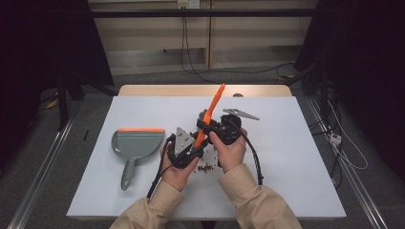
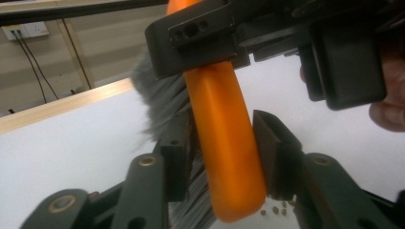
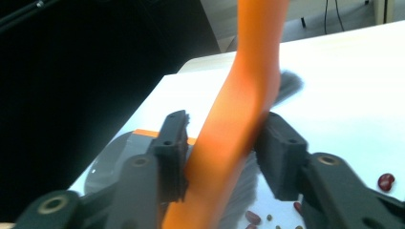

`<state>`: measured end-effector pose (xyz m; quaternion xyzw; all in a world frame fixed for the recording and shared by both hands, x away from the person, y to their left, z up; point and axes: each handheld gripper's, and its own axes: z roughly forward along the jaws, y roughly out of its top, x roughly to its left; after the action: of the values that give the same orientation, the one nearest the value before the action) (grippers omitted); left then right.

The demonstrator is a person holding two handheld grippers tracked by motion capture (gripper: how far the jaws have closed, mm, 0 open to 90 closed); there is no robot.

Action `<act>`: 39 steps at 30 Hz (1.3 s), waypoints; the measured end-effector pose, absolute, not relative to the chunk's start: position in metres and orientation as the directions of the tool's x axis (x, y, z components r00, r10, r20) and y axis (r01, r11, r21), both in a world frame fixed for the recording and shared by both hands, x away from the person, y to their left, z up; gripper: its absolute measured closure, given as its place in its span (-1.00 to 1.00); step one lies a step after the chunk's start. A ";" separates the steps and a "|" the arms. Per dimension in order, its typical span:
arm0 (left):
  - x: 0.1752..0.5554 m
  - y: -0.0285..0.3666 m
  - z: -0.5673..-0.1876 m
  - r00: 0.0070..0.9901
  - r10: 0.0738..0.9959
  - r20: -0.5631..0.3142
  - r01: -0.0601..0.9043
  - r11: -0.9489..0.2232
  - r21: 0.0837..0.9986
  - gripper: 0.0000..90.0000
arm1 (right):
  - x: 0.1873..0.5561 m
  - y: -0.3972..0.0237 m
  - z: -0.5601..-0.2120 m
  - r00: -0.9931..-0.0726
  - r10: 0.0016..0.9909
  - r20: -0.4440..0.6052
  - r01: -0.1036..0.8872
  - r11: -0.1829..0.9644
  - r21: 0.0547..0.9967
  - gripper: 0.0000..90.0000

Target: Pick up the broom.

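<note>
An orange brush [image 1: 213,102] with grey bristles stands tilted above the table's middle, its long handle pointing up and away. My right gripper [image 1: 206,125] is shut on its orange shaft [image 3: 239,105], with both pads against it. My left gripper [image 1: 197,143] sits just below and to the left. Its jaws flank the brush's lower end [image 2: 224,143] with a narrow gap on each side, so it is open. In the left gripper view the right gripper [image 2: 200,38] clamps the shaft from above. Red beans [image 1: 206,167] lie scattered under the hands.
A grey dustpan [image 1: 136,143] with an orange lip lies flat to the left, handle toward the near edge; it is also in the right gripper view [image 3: 119,152]. The white table [image 1: 286,167] has bare room at the right and far side. Cables trail from both grippers.
</note>
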<state>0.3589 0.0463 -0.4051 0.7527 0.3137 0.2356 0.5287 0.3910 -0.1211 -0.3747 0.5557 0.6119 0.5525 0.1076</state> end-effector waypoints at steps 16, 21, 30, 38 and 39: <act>0.367 0.062 -0.402 0.708 0.700 -0.089 0.313 -0.198 0.929 -0.35 | 0.399 -0.153 -0.364 -0.413 0.818 0.400 0.535 -0.137 0.834 0.55; 0.369 0.068 -0.401 0.714 0.695 -0.086 0.317 -0.211 0.925 -0.51 | 0.398 -0.168 -0.362 -0.422 0.824 0.378 0.536 -0.110 0.837 0.55; 0.370 0.083 -0.394 0.721 0.686 -0.099 0.316 -0.199 0.928 -0.66 | 0.394 -0.200 -0.355 -0.436 0.829 0.349 0.535 -0.073 0.841 0.55; 0.371 0.096 -0.388 0.738 0.665 -0.113 0.317 -0.194 0.928 -0.70 | 0.391 -0.222 -0.357 -0.432 0.837 0.337 0.551 -0.051 0.833 0.55; 0.372 0.098 -0.387 0.742 0.662 -0.103 0.310 -0.203 0.929 -0.70 | 0.390 -0.224 -0.357 -0.430 0.837 0.339 0.554 -0.051 0.831 0.55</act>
<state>0.3716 0.0985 -0.3872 0.7586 0.3203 0.1619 0.5438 0.3904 -0.2240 -0.3571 0.5154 0.6746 0.5100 0.1384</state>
